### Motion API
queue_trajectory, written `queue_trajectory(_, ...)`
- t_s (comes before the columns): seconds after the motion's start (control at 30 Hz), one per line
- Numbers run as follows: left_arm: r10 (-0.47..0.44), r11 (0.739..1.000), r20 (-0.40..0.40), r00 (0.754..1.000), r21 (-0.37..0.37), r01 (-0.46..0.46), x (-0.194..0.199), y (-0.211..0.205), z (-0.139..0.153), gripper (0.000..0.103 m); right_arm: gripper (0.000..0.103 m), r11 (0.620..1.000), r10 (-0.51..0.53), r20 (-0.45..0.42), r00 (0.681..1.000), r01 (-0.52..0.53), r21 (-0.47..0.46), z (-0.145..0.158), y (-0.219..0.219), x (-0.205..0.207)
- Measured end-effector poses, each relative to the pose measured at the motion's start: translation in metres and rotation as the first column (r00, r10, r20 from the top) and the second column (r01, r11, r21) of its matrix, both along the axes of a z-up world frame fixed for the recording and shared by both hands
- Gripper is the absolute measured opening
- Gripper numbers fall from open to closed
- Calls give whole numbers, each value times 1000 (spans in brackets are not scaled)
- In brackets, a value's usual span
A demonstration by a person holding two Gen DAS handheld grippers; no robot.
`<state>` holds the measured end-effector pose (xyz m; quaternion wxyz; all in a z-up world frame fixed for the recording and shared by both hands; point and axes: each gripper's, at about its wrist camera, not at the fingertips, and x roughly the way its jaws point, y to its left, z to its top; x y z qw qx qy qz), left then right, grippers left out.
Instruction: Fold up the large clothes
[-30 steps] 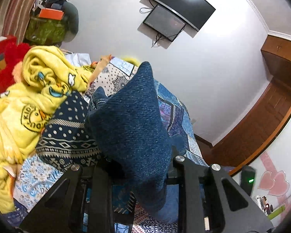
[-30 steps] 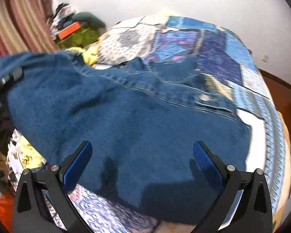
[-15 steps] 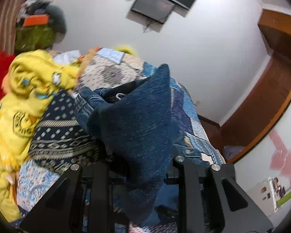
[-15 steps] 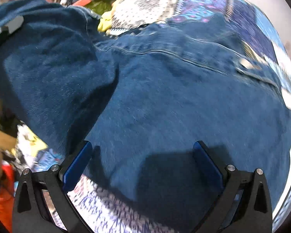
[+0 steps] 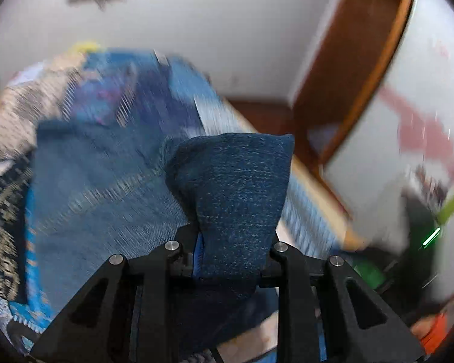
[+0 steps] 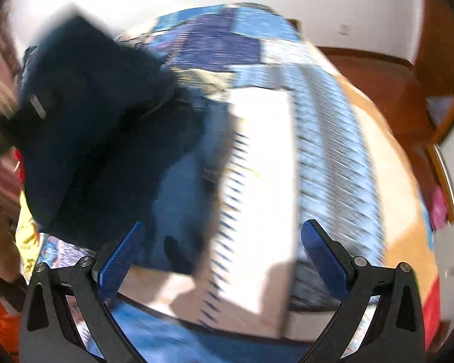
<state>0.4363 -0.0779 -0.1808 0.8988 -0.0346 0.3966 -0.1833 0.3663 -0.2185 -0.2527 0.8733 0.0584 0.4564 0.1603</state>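
- Your left gripper is clamped on a bunched fold of the denim jacket; the cloth fills the narrow gap between the jaws and stands up out of them as a rounded hump.
- Just past that hump, the rest of the jacket lies spread on the bed to the left of the tool, a stitched seam running slantwise across it; this part is blurred.
- Your right gripper stands wide apart with nothing between its blue pads.
- Below and ahead of the right gripper lies the patchwork bedspread, with a white strip running away between the pads.
- In the right wrist view the jacket sits to the left of the tool, a dark lifted mass over a paler blue part that lies flat on the bedspread beside the left pad.
- Beyond the bed you see a white wall and brown wooden trim.
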Motion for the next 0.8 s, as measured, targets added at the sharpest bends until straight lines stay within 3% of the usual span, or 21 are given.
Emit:
queue_trajectory(0.1, -40, 995, -56, 998, 90, 45, -6, -13, -28, 24, 103, 999, -45, -11, 999, 45, 2, -5, -27, -11)
queue_trajectory(0.17, -50, 992, -51, 997, 110, 56, -15, -14, -31, 25, 103, 998, -63, -11, 998, 63, -2, -5, -37, -18)
queue_trajectory(0.27, -94, 985, -70, 993, 140, 103, -26, -14, -28, 35, 103, 997, -76, -3, 997, 76, 9, -3, -48, -23)
queue_trajectory(0.33, -130, 982, -87, 988, 123, 140, -33, -11, -27, 42, 103, 997, -77, 9, 997, 77, 25, 2, -50, -26)
queue_trajectory(0.43, -147, 980, -94, 985, 118, 157, -46, -11, -22, 42, 103, 997, -69, 43, 997, 66, 48, 13, -46, -29)
queue_trajectory(0.53, -164, 985, -120, 979, 33, 169, -59, -1, -7, 45, 103, 998, -45, 85, 995, 40, 57, 28, -36, -35)
queue_trajectory(0.63, -119, 992, -104, 987, 17, 122, -71, 14, 10, 55, 103, 998, -3, 132, 991, -5, 58, 45, -21, -38)
queue_trajectory(0.8, 47, 989, 2, 999, 140, -47, -76, 58, 29, 74, 103, 994, 81, 184, 980, -93, 58, 58, 15, -30)
